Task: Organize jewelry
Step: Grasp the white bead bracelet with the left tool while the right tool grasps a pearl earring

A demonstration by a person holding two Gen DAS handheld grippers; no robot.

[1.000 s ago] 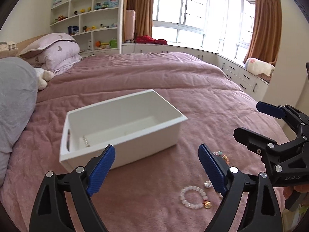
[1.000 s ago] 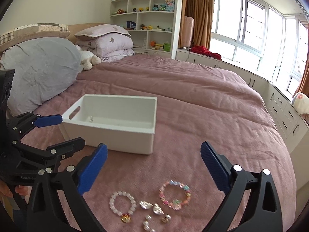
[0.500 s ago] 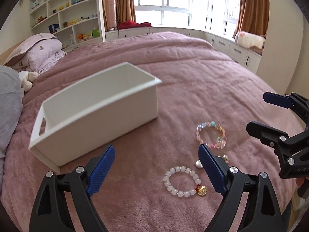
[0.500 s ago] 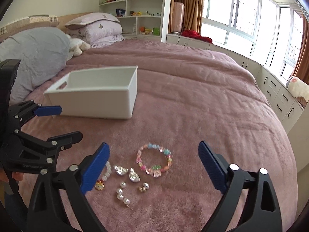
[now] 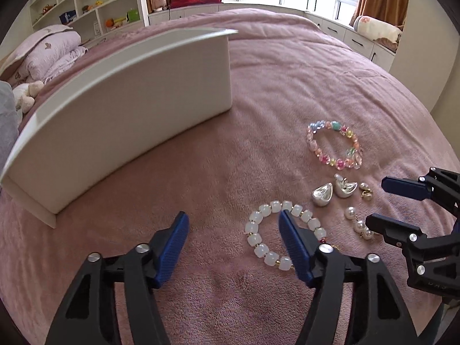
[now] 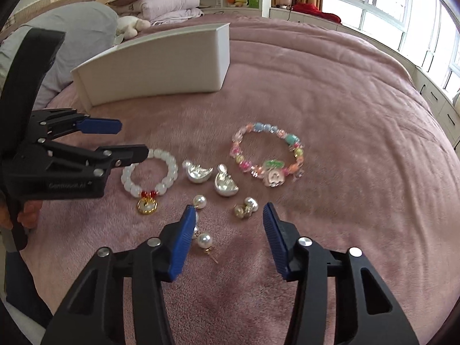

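Jewelry lies on the pink bedspread. A white bead bracelet [image 5: 266, 231] [image 6: 165, 166] with a gold charm lies under my left gripper's right finger. My left gripper [image 5: 233, 224] [image 6: 130, 141] is open and low, its right finger over the bracelet. A colourful bead bracelet [image 5: 335, 145] [image 6: 267, 152], two silver drop earrings [image 5: 323, 194] [image 6: 210, 176], a small gold pearl earring [image 6: 244, 208] and a pearl drop earring [image 6: 202, 237] lie close by. My right gripper [image 6: 225, 220] [image 5: 382, 201] is open, low over the pearl earrings. The white box [image 5: 129, 100] [image 6: 161, 60] stands behind.
Pillows [image 6: 161, 1] and a grey cushion [image 6: 72, 28] lie at the head of the bed. Shelves [image 5: 86, 3] and a window bench [image 5: 359, 37] line the far walls. The bed edge runs along the right.
Both grippers have dropped and moved forward toward the jewelry, which now looks much larger. Both have narrowed their opening but hold nothing.
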